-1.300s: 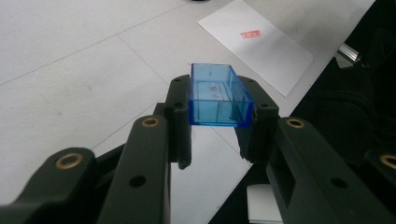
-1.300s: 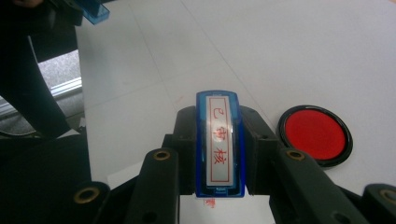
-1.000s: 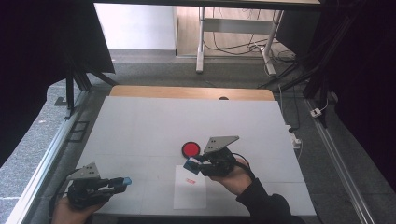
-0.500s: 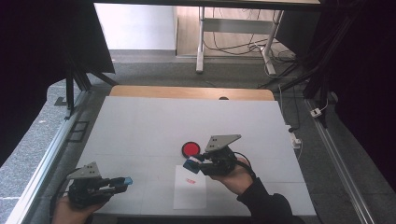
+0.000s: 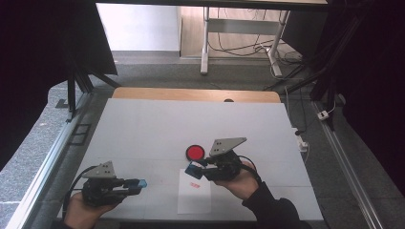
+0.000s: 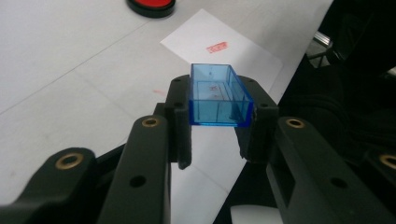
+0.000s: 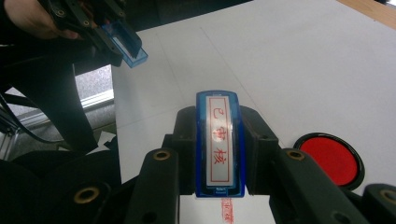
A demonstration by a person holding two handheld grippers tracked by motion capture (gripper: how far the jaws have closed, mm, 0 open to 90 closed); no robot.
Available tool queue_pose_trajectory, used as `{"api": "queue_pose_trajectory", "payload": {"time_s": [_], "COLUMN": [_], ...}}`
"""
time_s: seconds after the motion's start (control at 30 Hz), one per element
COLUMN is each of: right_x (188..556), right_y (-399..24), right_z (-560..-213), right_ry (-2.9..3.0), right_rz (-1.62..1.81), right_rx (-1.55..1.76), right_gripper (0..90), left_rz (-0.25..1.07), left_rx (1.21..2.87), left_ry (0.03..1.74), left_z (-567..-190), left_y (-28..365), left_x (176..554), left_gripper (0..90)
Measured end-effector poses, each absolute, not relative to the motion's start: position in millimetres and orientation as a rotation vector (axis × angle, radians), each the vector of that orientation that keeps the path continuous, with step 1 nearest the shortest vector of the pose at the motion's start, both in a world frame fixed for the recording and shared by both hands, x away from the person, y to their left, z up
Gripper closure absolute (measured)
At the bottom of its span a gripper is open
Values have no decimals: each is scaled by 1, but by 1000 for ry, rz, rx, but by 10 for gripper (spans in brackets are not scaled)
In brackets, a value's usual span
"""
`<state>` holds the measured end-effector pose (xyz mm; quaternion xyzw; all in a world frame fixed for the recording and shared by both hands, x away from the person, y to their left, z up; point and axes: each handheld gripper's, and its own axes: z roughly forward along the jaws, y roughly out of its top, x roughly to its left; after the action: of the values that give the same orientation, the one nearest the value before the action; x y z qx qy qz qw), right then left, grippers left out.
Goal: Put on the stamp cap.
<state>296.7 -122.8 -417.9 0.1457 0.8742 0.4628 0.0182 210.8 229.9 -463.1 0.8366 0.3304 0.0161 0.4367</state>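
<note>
Blue translucent plastic is clamped in both tools at a white-topped table point(image 5: 143, 124). The left gripper point(image 5: 136, 183) is closed on a clear blue rectangular stamp cap point(image 6: 218, 95), open side up, its jaws pressing the cap's two long walls. The right gripper point(image 5: 196, 169) is closed on a blue-bodied rectangular stamp with a white label of red characters point(image 7: 219, 144), held just above a white sheet of paper point(image 5: 195, 198) that already bears a small red imprint point(image 6: 216, 46).

Cap and stamp are well apart: in the high view the cap sits toward the table's near left edge, the stamp nearer the middle, beside a round red ink pad in a black rim point(image 5: 195, 152). The cap lies to the stamp's left and slightly nearer the person, and the left gripper's tips point right, toward the stamp. Seen from the right gripper view, the cap point(image 7: 125, 44) hangs up and to the left, tilted, so its long axis does not yet line up with the stamp's. Recapping would likely turn on closing that sideways gap and squaring the two long axes.
</note>
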Motion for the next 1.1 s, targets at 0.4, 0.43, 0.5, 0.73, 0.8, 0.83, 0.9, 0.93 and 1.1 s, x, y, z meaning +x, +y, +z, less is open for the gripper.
{"api": "queue_pose_trajectory", "payload": {"time_s": [0.4, 0.43, 0.5, 0.73, 0.8, 0.83, 0.9, 0.93, 1.1], "right_x": [295, 295, 295, 295, 294, 294, 294, 294, 293], "right_y": [-122, -122, -122, -123, -123, -123, -124, -124, -123], "right_z": [-413, -413, -412, -409, -408, -408, -407, -406, -404], "right_ry": [2722, 2722, 2724, 2732, 2730, 2729, 2729, 2730, 2731], "right_rz": [1464, 1468, 1477, 1489, 1493, 1497, 1505, 1505, 1523], "right_rx": [427, 425, 419, 407, 403, 400, 392, 390, 362], "right_gripper": [706, 706, 706, 706, 706, 706, 706, 706, 707], "left_rz": [-53, -60, -74, -115, -117, -123, -133, -136, -165], "left_rx": [2106, 2110, 2116, 2121, 2132, 2131, 2128, 2129, 2120], "left_ry": [639, 624, 599, 524, 496, 482, 456, 440, 372], "left_z": [-462, -462, -463, -463, -464, -464, -464, -463, -464], "left_y": [201, 198, 193, 178, 173, 170, 165, 163, 154], "left_x": [236, 238, 243, 257, 260, 262, 265, 267, 274], "left_gripper": [683, 683, 683, 683, 683, 683, 683, 683, 684]}}
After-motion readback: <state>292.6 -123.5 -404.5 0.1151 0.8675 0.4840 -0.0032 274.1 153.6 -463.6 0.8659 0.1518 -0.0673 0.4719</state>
